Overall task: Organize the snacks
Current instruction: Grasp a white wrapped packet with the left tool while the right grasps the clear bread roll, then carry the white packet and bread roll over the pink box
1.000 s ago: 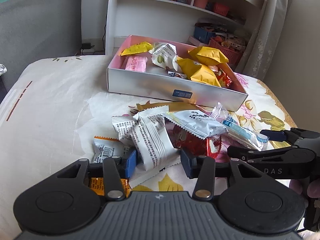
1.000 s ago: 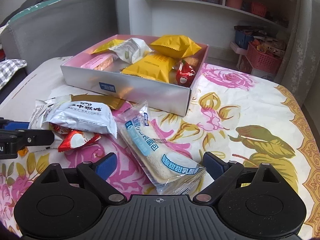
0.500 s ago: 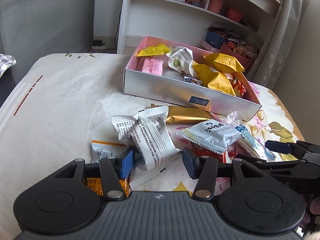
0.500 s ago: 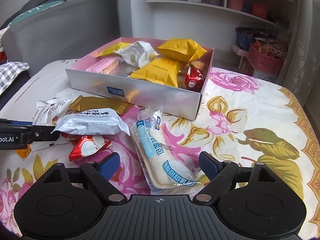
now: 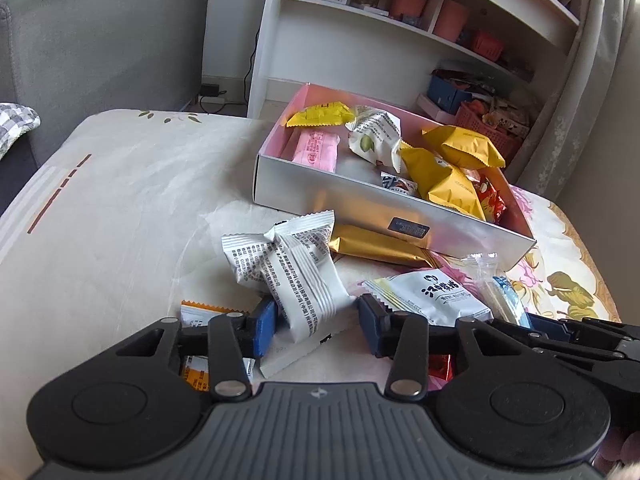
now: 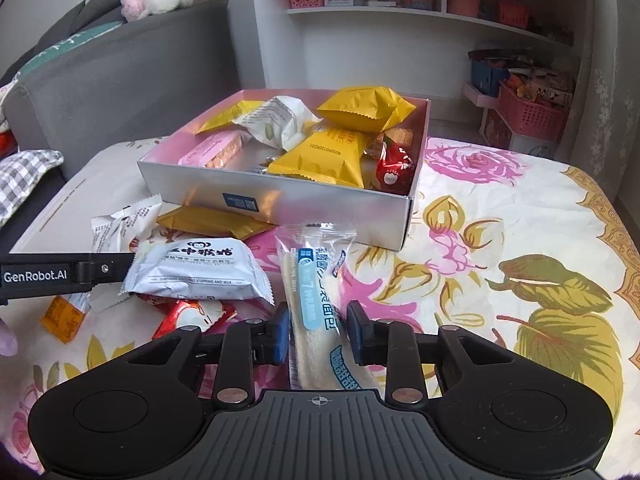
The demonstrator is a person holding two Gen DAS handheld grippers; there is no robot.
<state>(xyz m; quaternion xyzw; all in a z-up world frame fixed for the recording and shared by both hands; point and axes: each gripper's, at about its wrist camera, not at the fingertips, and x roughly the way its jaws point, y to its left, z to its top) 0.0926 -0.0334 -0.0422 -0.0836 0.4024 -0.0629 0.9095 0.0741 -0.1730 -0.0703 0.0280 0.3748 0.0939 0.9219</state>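
Both claws closing: right claw (image 6: pixel 316 334) pinching bread pack (image 6: pixel 316 312), left claw (image 5: pixel 316 326) on white pack (image 5: pixel 304 280), both on tabletop before box (image 6: pixel 280 196). Slick film may slip.

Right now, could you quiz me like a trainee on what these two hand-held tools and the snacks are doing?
1. True or false: the snack box is empty.
2. Which snack sits between the fingers of the right tool? A) the clear bread packet with the blue label B) the gold bar C) a red candy
3. What does the left tool, now closing, have between its fingers?

Key: 1 false; 2 A; 3 the white printed packet.
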